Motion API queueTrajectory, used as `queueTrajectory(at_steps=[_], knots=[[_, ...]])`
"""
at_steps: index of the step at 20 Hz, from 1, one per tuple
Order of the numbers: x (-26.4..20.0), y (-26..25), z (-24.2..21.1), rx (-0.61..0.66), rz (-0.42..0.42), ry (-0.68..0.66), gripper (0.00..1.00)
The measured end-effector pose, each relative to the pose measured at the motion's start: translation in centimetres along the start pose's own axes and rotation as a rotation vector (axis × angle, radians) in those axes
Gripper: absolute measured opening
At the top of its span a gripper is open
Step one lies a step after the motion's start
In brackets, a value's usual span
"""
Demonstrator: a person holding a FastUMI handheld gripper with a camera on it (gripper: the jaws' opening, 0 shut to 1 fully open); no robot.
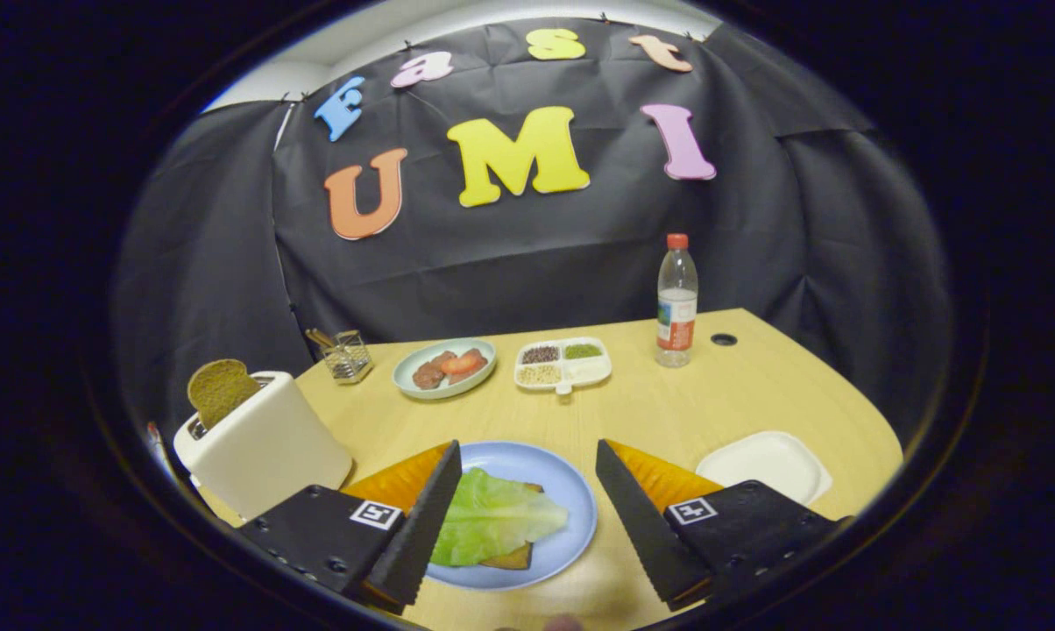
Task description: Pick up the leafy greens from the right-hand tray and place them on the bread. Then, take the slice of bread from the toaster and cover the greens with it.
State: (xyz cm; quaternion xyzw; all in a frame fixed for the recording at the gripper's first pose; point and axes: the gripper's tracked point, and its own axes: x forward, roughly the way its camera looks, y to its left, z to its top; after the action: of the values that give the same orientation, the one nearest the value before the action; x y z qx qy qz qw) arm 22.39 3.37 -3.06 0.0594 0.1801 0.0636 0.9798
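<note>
The leafy greens (491,517) lie on a slice of brown bread (512,556) on a blue plate (571,504), between my two fingers and slightly toward the left one. My gripper (527,460) is open and holds nothing, hovering above the plate. A white toaster (260,443) stands left of the plate, with a second brown bread slice (219,388) sticking up out of its slot. The white right-hand tray (764,464) sits beyond the right finger with nothing on it.
Further back on the wooden table (668,403) are a pale green plate with meat and tomato (445,367), a white divided dish of grains (562,362), a small wire holder (345,355) and a water bottle (676,302). A cable hole (724,339) is near the bottle.
</note>
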Motion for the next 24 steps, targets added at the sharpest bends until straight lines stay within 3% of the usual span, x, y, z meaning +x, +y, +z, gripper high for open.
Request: queueTrajectory(at_steps=[5, 11, 18, 24], knots=[[-5.6, 3.6, 5.3, -0.045, -0.018, -0.165, 0.95], [-8.1, 12.6, 7.6, -0.057, 0.063, -0.213, 0.95], [-7.3, 23.7, 6.0, -0.025, 0.118, -0.209, 0.96], [-3.9, 28.4, 1.9, -0.069, 0.060, -0.144, 0.96]])
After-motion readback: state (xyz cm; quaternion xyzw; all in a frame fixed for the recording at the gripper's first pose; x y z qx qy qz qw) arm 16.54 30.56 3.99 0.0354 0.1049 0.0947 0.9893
